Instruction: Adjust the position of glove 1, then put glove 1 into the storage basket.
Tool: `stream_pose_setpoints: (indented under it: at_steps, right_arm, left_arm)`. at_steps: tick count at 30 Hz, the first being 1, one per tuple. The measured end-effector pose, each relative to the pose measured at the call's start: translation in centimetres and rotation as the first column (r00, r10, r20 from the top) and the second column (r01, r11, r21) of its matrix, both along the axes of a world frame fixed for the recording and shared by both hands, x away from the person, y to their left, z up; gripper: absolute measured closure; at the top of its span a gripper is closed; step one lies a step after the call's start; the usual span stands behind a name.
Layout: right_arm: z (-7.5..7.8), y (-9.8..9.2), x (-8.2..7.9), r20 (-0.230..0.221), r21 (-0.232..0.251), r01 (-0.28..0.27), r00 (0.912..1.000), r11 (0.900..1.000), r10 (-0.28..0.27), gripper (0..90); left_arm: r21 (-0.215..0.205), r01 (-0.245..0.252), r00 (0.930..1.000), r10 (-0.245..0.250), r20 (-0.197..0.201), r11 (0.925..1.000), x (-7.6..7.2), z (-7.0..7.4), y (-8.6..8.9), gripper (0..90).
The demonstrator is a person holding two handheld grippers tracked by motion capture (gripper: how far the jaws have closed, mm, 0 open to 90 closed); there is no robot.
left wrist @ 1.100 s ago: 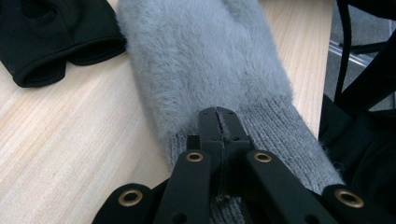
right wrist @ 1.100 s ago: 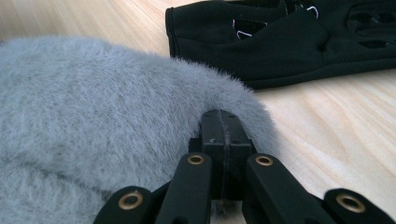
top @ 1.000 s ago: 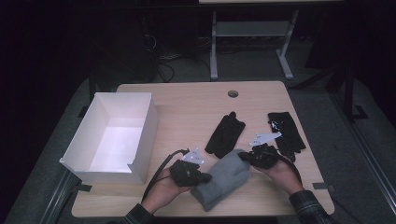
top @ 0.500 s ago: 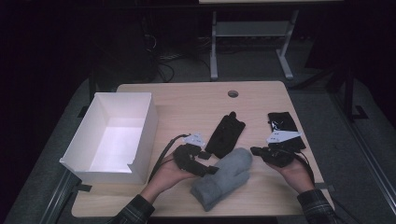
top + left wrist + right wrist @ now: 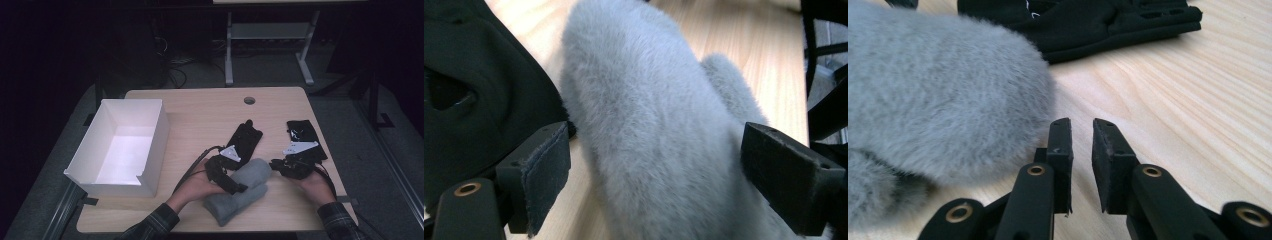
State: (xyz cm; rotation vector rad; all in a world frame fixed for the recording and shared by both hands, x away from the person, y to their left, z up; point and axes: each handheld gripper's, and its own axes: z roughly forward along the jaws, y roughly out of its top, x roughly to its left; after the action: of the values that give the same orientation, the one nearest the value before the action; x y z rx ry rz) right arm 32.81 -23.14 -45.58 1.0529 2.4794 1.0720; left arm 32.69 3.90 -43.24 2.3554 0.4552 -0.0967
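Since half a second ago my left claw (image 5: 235, 186) has slid farther over the fluffy grey mitten (image 5: 239, 190), which has stayed put near the front edge of the light wooden desk (image 5: 200, 107); its jaws stand spread wide on either side of the mitten's body, not closed on it. My right claw (image 5: 1082, 135) has drawn in toward the mitten's rounded tip and rests just beside it, jaws nearly together with a narrow gap and nothing between them. Just beyond the left claw lies a flat black glove (image 5: 245, 141), touching the mitten's far side. Another black glove (image 5: 302, 135) lies behind the right claw. Farther left sits an open white cardboard box (image 5: 155, 145).
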Motion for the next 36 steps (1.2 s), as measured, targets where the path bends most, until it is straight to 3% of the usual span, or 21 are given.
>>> stream_pose_setpoints:
  at_steps: [3,8,14,20,24,31,36]
  right_arm:
    - [-0.2,-0.1,0.1,-0.010,0.003,0.006,0.9999,1.000,-0.006,73.4]
    - [-0.5,-0.2,0.2,-0.005,0.006,0.019,0.9998,1.000,-0.019,52.6]
    - [-1.0,-0.6,0.4,0.010,0.001,0.044,0.9990,0.999,-0.044,37.2]
    - [-1.4,-0.5,0.7,0.016,-0.018,0.066,0.9977,0.998,-0.065,28.8]
    - [-1.9,-0.4,0.9,-0.002,-0.034,0.067,0.9977,0.997,-0.067,26.8]
    - [-2.3,-0.4,0.8,0.019,-0.015,0.057,0.9982,0.998,-0.057,24.0]
    - [-2.6,-0.3,0.6,0.030,0.006,0.064,0.9975,0.998,-0.064,19.8]
  left_arm:
    - [0.024,0.005,0.9996,-0.004,-0.029,0.9997,0.3,-0.8,-0.3,12.7]
    - [0.030,0.015,0.9981,-0.013,-0.060,0.9994,0.3,-1.8,-0.6,12.7]
    - [0.031,0.019,0.9943,-0.016,-0.105,0.9993,0.6,-2.7,-0.6,12.7]
    - [0.040,0.027,0.9949,-0.023,-0.098,0.9988,0.5,-2.7,-0.7,14.7]
    - [0.030,0.072,0.9881,-0.067,-0.139,0.9970,0.3,-2.6,-0.8,34.6]
    - [0.016,0.090,0.9742,-0.085,-0.209,0.9958,0.7,-2.6,-0.7,57.9]
    - [-0.003,0.093,0.9753,-0.092,-0.201,0.9956,0.5,-2.5,-0.6,68.7]
